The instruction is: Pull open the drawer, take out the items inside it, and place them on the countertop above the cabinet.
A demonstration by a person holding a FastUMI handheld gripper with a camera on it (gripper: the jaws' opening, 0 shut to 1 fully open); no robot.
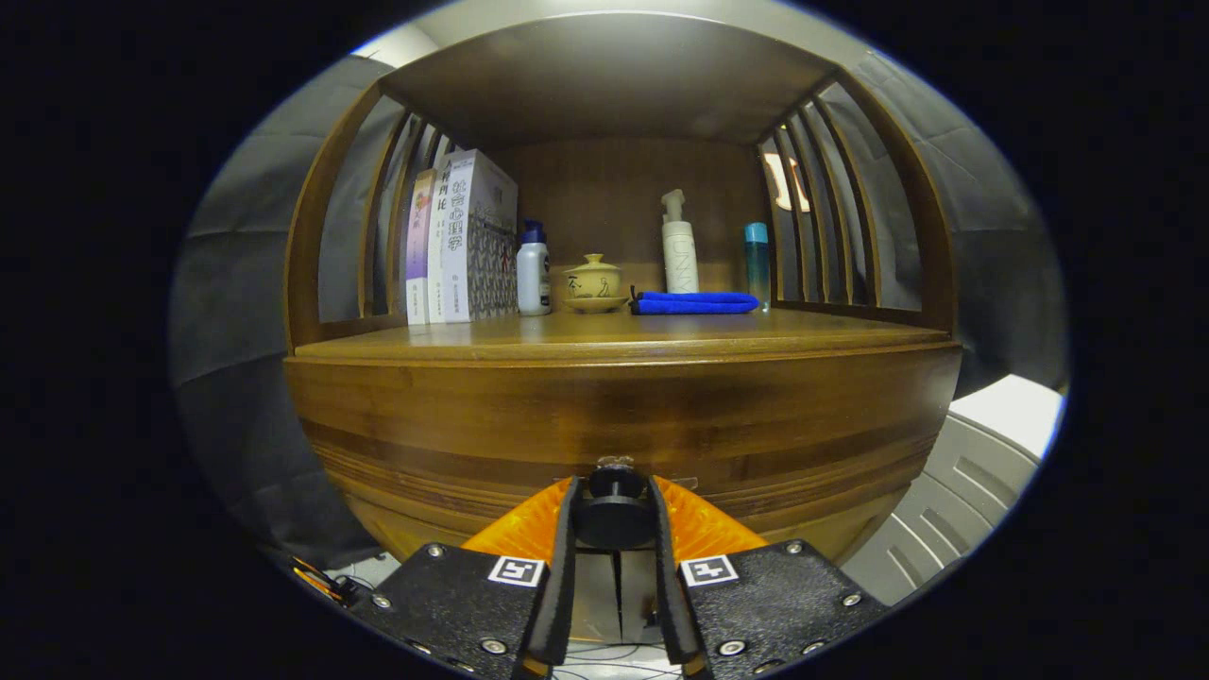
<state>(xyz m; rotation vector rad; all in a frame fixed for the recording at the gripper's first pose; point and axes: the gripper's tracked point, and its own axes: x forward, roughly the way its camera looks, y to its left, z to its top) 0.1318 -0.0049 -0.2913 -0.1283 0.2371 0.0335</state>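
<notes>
Gripper: the handheld two-finger gripper (615, 515) is closing on the small round black drawer knob (615, 518) — both fingers are pressing its sides, the knob sitting squarely between them.
Knob: it is looking hard, smooth and stubby, likely a little slippery; the sound hold is judged to be around its neck, behind the wider cap, so a straight pull cannot slide off.
Drawer: the brown wooden drawer front (623, 453) is sitting flush in the cabinet just ahead of the fingers, still shut — stiff and probably weighty, calling for a level, steady draw.
Contents: the items are lying hidden inside; what they are cannot be told.
Countertop: the brown wooden countertop (604, 342) is running just above the drawer, its near strip standing bare.
Beyond: upright books (460, 241), a white bottle with a blue cap (534, 269), a yellow lidded tea bowl (593, 281), a folded blue cloth (696, 302), a white pump bottle (679, 247) and a teal bottle (757, 260) are lining the back.
</notes>
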